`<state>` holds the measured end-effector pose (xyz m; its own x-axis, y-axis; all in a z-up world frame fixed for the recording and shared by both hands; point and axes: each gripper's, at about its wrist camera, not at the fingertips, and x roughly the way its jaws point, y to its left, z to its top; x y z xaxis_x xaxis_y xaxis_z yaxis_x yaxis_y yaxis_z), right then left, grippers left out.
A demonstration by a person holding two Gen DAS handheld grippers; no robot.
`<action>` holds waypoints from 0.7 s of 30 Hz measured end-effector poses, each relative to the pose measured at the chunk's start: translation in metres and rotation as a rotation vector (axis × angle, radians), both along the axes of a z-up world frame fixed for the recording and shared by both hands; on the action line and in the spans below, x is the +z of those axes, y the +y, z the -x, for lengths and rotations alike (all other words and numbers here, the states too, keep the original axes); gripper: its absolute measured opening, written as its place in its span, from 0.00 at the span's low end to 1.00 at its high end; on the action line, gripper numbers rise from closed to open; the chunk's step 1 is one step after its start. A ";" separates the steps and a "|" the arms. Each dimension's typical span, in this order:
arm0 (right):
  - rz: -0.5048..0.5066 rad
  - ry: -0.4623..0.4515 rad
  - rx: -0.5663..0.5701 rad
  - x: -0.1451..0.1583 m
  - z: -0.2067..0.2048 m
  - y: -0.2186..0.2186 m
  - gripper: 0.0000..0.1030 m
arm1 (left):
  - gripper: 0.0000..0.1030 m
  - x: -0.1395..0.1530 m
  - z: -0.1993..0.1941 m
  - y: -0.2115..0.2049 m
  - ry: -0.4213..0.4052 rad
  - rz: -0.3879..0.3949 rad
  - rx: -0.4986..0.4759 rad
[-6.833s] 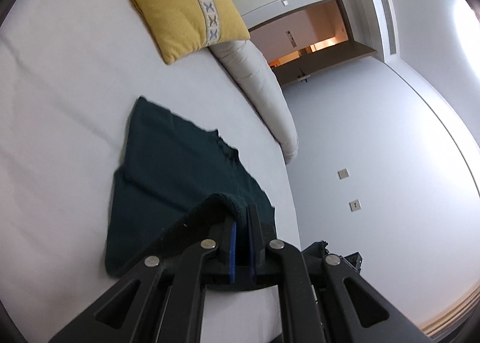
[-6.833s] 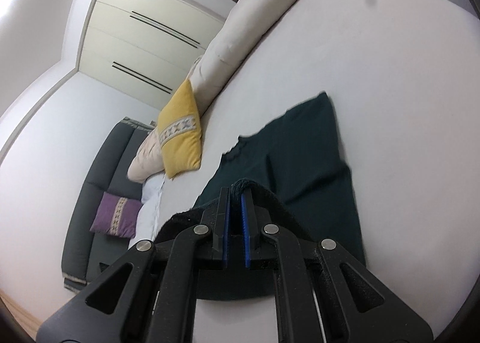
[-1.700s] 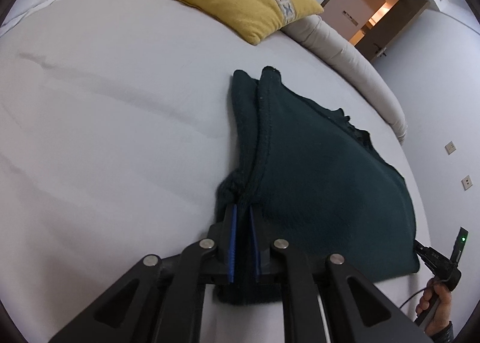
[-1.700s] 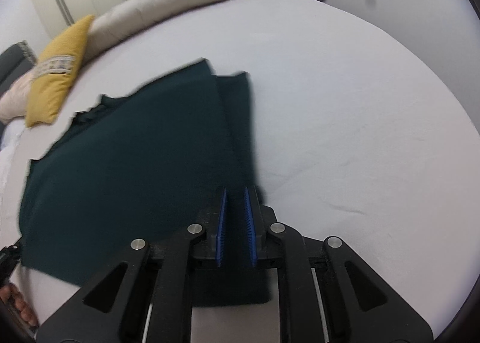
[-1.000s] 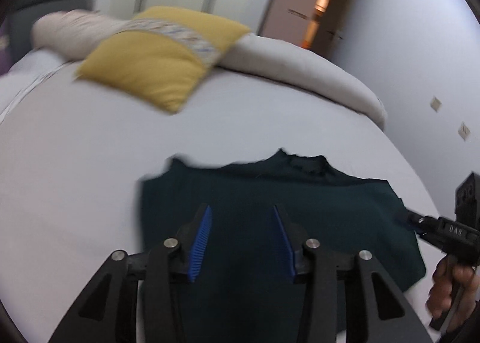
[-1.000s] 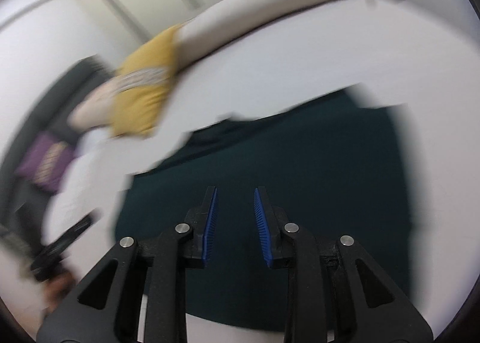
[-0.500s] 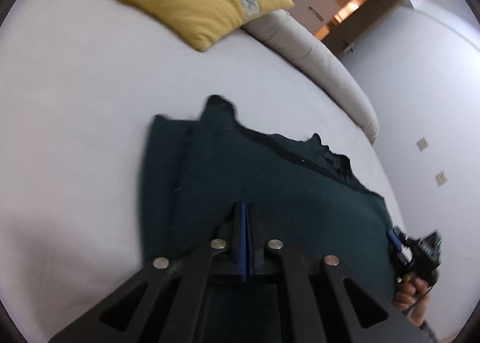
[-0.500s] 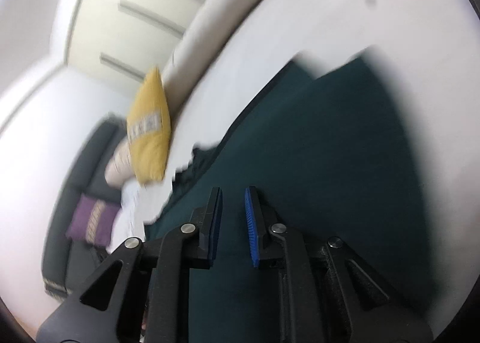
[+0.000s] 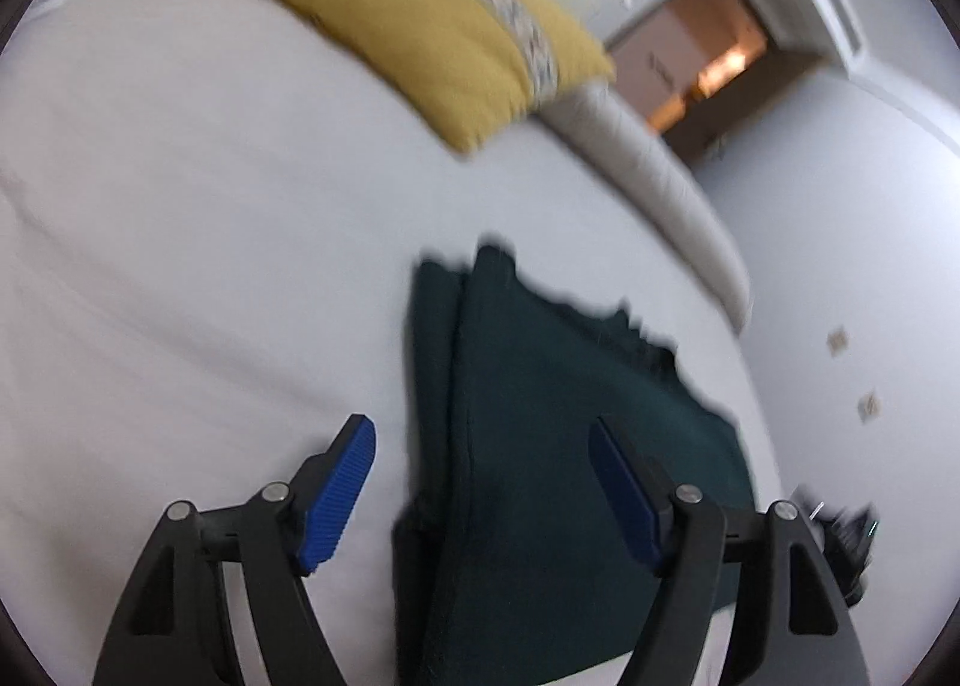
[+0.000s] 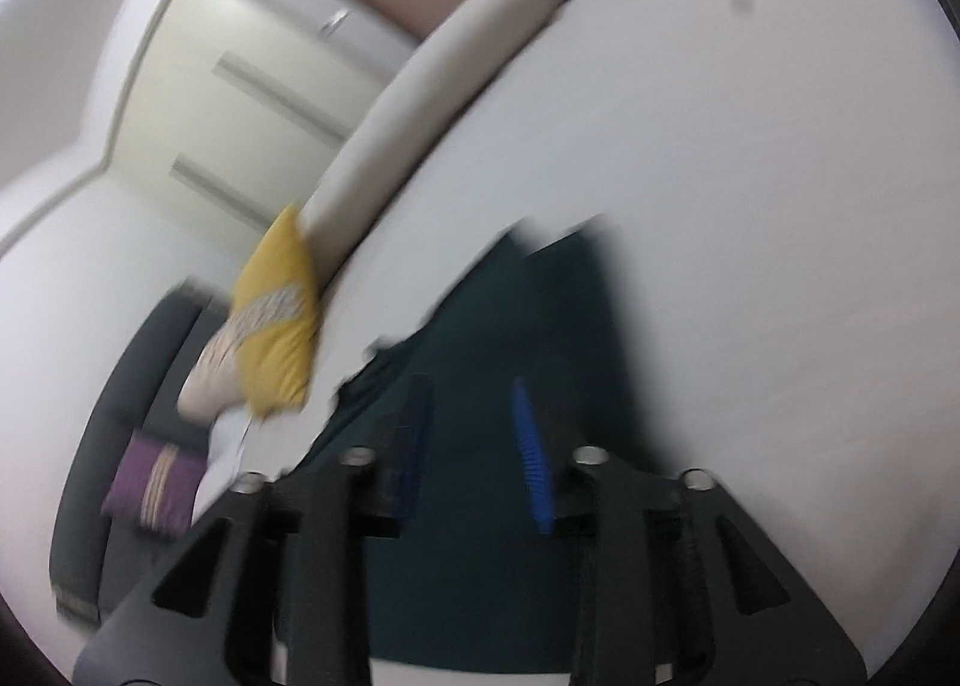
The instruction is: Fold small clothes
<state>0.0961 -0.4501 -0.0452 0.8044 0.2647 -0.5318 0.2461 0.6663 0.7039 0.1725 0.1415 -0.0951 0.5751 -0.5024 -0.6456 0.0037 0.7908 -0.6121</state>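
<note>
A dark green garment point(image 9: 564, 446) lies flat on the white bed point(image 9: 180, 266), its left side folded over into a narrow strip. My left gripper point(image 9: 483, 461) hovers over that folded edge, its jaws opening wide; the cloth lies below and between the blue pads point(image 9: 342, 491), untouched by them. In the right wrist view the same garment point(image 10: 516, 326) shows blurred. My right gripper point(image 10: 471, 434) is above it with jaws opening and no cloth pinched.
A yellow cushion point(image 9: 444, 44) and a long beige bolster point(image 9: 654, 188) lie along the far side of the bed. A dark sofa with a purple cushion point(image 10: 153, 476) stands beyond. The other gripper's body point(image 9: 840, 542) shows at the garment's right edge.
Both grippers were shut half a second ago and stand open now. Both views have swung over the garment, which lies flat with its sides folded in.
</note>
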 end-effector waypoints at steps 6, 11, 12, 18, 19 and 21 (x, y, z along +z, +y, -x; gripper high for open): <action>-0.008 0.019 0.286 -0.006 -0.051 0.104 0.64 | 0.73 -0.026 -0.007 0.001 0.080 0.064 -0.018; -0.070 0.073 0.451 -0.027 -0.068 0.166 0.64 | 0.50 -0.029 -0.017 -0.011 0.127 0.065 -0.052; -0.075 0.075 0.465 -0.028 -0.071 0.166 0.63 | 0.40 -0.031 -0.018 -0.011 0.142 0.082 -0.056; -0.069 0.075 0.595 -0.018 -0.088 0.209 0.63 | 0.18 -0.037 -0.021 -0.005 0.178 0.137 -0.058; -0.069 0.085 0.621 -0.017 -0.097 0.224 0.63 | 0.17 -0.037 -0.022 -0.005 0.177 0.140 -0.059; -0.062 0.106 0.649 -0.017 -0.104 0.237 0.63 | 0.16 -0.036 -0.021 -0.004 0.173 0.146 -0.061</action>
<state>0.1996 -0.2132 -0.0625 0.4151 0.7111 -0.5674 -0.1219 0.6615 0.7400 0.1934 0.1373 -0.1313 0.4275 -0.6281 -0.6501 -0.0665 0.6954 -0.7155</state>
